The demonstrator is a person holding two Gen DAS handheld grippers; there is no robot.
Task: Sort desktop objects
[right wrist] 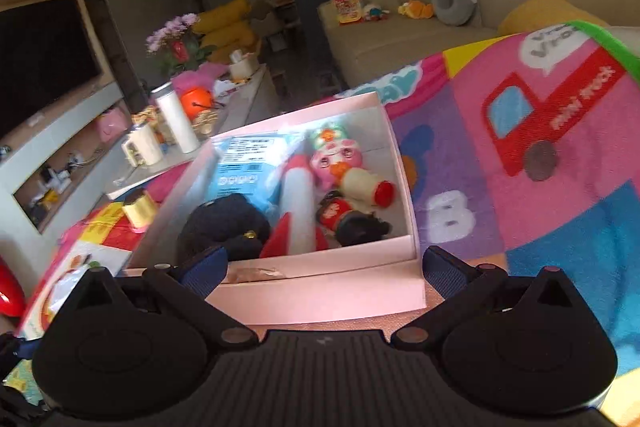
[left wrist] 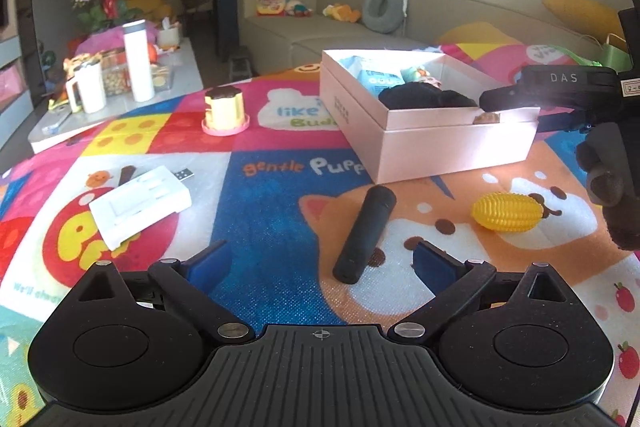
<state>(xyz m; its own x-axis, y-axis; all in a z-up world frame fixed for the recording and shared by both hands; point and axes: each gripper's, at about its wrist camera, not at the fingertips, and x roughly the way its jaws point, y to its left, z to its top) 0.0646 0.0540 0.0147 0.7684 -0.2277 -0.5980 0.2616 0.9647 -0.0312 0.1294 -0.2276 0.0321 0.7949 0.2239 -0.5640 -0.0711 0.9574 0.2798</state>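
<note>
A black cylinder (left wrist: 364, 235) lies on the colourful mat (left wrist: 260, 207), inside the wide gap of my open left gripper (left wrist: 320, 263) and nearer its right finger; neither pad touches it. A yellow corn toy (left wrist: 506, 213) rests to the right, and a white charger (left wrist: 140, 205) to the left. Behind them stands the pink box (left wrist: 440, 143). My right gripper (right wrist: 324, 267) hangs open over the near wall of the pink box (right wrist: 320, 291), with nothing held. Inside are a black cloth item (right wrist: 224, 223), a blue packet (right wrist: 240, 171), a toy figure (right wrist: 336, 155) and a small red-capped bottle (right wrist: 368, 187).
A yellow cake toy on a pink dish (left wrist: 224, 111) sits at the mat's back left, and a USB stick (left wrist: 184, 175) lies by the charger. A low side table (left wrist: 100, 115) holds a white flask (left wrist: 138, 61) and mugs. A sofa (left wrist: 360, 31) stands behind.
</note>
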